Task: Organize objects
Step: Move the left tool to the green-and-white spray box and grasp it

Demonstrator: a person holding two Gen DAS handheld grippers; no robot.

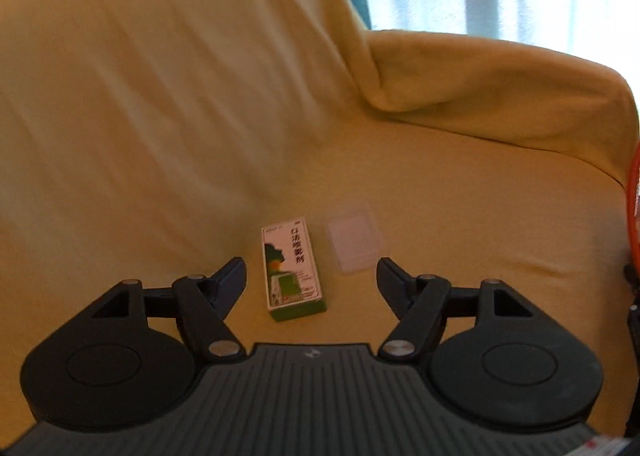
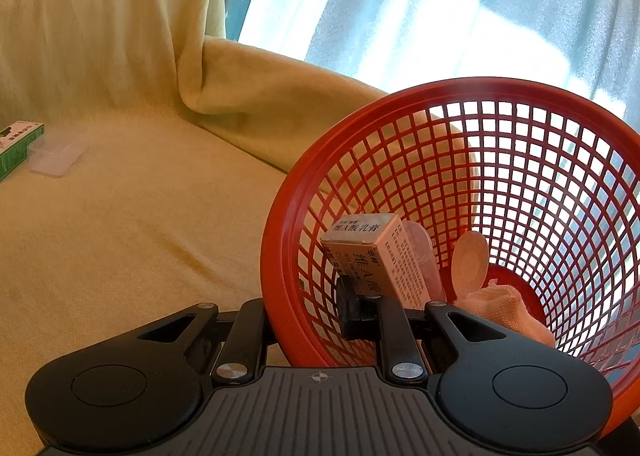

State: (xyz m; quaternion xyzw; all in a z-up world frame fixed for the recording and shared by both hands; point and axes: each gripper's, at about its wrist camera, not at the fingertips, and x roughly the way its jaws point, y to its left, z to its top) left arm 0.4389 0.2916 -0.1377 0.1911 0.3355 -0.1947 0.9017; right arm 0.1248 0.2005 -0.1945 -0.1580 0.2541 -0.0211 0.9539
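In the left wrist view a white and green medicine box [image 1: 292,268] lies on the yellow blanket [image 1: 160,135]. My left gripper [image 1: 310,262] is open just above it, one finger on each side, the pads not touching it. A clear plastic case [image 1: 354,244] lies just right of the box. In the right wrist view my right gripper [image 2: 300,316] is shut on the near rim of a tilted red mesh basket [image 2: 520,175]. Inside the basket are a beige box [image 2: 376,256], a pink cloth [image 2: 504,308] and a round translucent disc [image 2: 470,264].
The blanket covers a sofa seat, backrest and armrest [image 2: 280,95]. The green box [image 2: 18,147] and clear case [image 2: 58,153] also show at the far left of the right wrist view. The basket's orange edge [image 1: 632,195] shows at the right. Bright curtains [image 2: 440,7] hang behind.
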